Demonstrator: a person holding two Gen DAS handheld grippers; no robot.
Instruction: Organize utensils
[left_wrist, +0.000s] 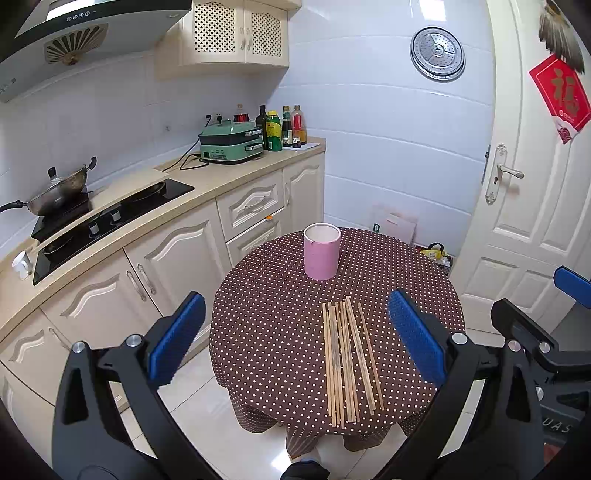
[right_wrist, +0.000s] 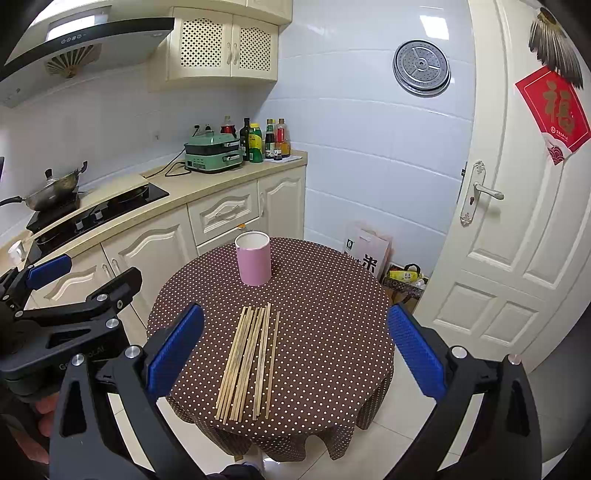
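Several wooden chopsticks (left_wrist: 347, 363) lie side by side on the near part of a round table with a brown polka-dot cloth (left_wrist: 266, 317). A pink cylindrical holder (left_wrist: 321, 253) stands upright and empty at the table's far side. My left gripper (left_wrist: 295, 336) is open and empty, held above and in front of the table. My right gripper (right_wrist: 295, 349) is open and empty too, with the chopsticks (right_wrist: 249, 362) and holder (right_wrist: 253, 258) ahead of it. The right gripper shows at the right edge of the left wrist view (left_wrist: 532, 332).
A kitchen counter (left_wrist: 207, 181) with cabinets, a hob (left_wrist: 110, 214) and a wok (left_wrist: 55, 192) runs along the left. A green appliance (left_wrist: 231, 142) and bottles (left_wrist: 284, 127) stand at its far end. A white door (left_wrist: 535, 221) is on the right, bags (right_wrist: 404, 275) on the floor beyond.
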